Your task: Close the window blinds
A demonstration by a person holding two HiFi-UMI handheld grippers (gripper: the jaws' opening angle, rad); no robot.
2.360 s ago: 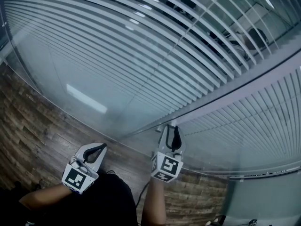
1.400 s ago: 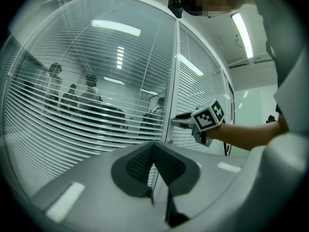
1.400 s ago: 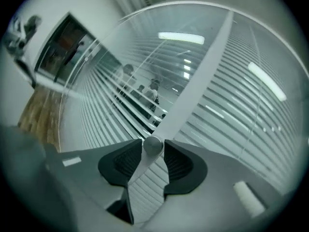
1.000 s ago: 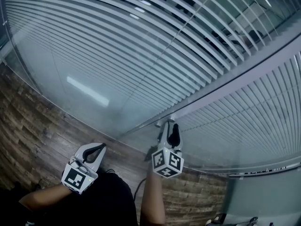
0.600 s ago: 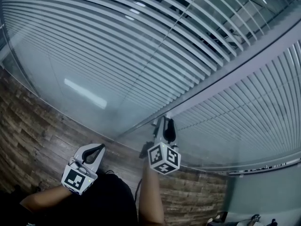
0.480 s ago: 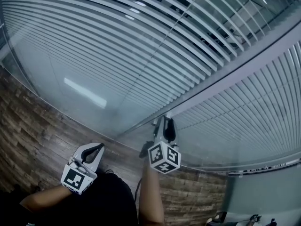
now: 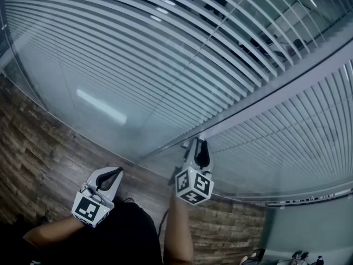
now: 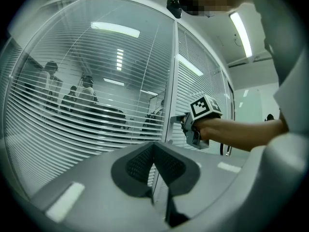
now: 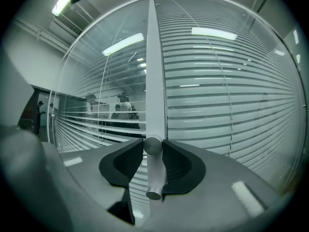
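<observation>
White horizontal slatted window blinds (image 7: pixel 165 48) hang behind the glass panes on both sides of a pale grey upright frame post (image 9: pixel 155 81). In the right gripper view, the slats on the pane left of the post stand open enough to show figures in the room beyond. Those on the pane to its right look flatter and show less.

A small silver cylindrical knob with a rounded end (image 9: pixel 153 145) sticks out from the post. The right gripper (image 7: pixel 199 143) has this knob between its jaws, and they are closing on it. The black ribbed pads touch the rounded end on either side.

The left gripper (image 7: pixel 117 171) is held low and well away from the glass, over a brown wood-pattern floor (image 7: pixel 38 164). Its jaws are clenched together on nothing.

The step in hand seems to be gripping the knob so as to turn it. It would go best with the knob centred between the pads and the grip firm before any twist. The gripper should turn about the knob's own axis, so the smooth metal does not slip.

No brand or readable writing shows. Each gripper carries only a cube of black-and-white square markers.
</observation>
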